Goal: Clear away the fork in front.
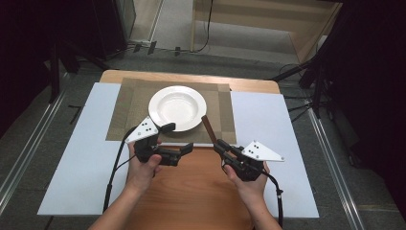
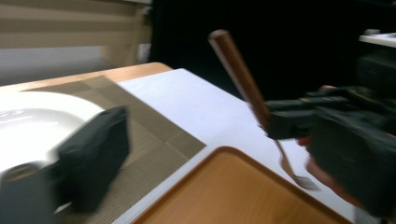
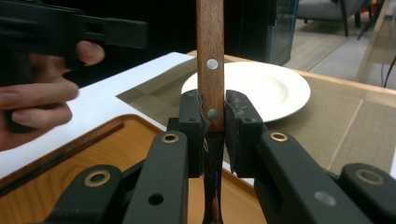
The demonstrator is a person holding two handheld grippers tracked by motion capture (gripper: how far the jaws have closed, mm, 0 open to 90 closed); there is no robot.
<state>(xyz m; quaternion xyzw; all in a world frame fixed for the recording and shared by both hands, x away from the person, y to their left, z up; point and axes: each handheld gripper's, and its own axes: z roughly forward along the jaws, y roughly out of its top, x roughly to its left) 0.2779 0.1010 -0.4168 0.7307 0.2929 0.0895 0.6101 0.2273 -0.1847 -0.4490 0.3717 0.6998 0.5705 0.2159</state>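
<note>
High view: a person's two hands come in from the bottom edge, each holding a gripper above a wooden tray [image 1: 201, 187] that lies on a white table [image 1: 273, 143].
Left gripper [image 1: 179, 139]: it sits at the tray's far left corner, just near the plate's closer rim; its jaws stand apart with nothing between them.
Right gripper [image 1: 219, 145]: it sits at the tray's far right corner, its jaws clamped on a fork.
Fork [image 1: 208, 128]: it has a brown wooden handle that rises from the right gripper's jaws and tilts away toward the placemat's right part.
Fork in the right gripper view [image 3: 209, 60]: the handle stands upright between the two pads [image 3: 192, 122], which press on its lower end at a metal rivet; the metal neck runs down below them.
Fork in the left gripper view [image 2: 243, 79]: the handle slants up to the left, and the metal tines [image 2: 301, 179] point down at the white table just past the tray's edge.
Plate [image 1: 177, 108]: white, deep and round, it rests on a woven brown placemat [image 1: 222, 115] beyond the tray.
Left hand [image 3: 32, 100]: seen in the right gripper view, its fingers wrap the left gripper's body above the tray's corner.
</note>
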